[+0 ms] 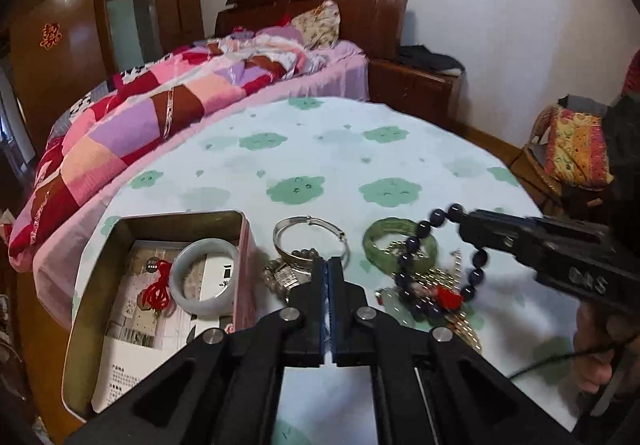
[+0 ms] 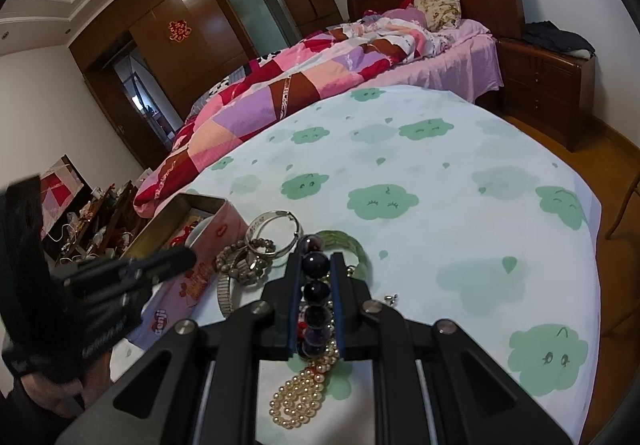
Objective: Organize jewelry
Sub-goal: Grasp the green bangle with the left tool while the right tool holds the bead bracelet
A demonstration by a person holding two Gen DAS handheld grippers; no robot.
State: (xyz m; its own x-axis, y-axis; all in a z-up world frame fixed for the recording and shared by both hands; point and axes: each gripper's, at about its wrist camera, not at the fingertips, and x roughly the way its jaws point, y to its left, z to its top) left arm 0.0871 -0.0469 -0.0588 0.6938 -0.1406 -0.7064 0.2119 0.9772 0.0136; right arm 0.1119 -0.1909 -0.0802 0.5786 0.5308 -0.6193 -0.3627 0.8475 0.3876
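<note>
My right gripper (image 2: 316,265) is shut on a dark purple bead bracelet (image 2: 315,265) and holds it above the jewelry pile; it also shows in the left wrist view (image 1: 460,219) with the bracelet (image 1: 412,245) hanging from it. My left gripper (image 1: 330,265) is shut and empty beside an open tin box (image 1: 120,223). The box holds a pale jade bangle (image 1: 204,277) and a red cord (image 1: 158,289). On the cloth lie a silver bangle (image 1: 308,233), a green bangle (image 1: 380,233), a metal watch band (image 1: 282,275) and a pearl string (image 2: 300,397).
The jewelry lies on a table with a white cloth printed with green clouds (image 1: 320,149). A bed with a patchwork quilt (image 1: 132,125) stands behind it on the left. A wooden nightstand (image 1: 416,85) and a chair with a cushion (image 1: 576,149) stand at the right.
</note>
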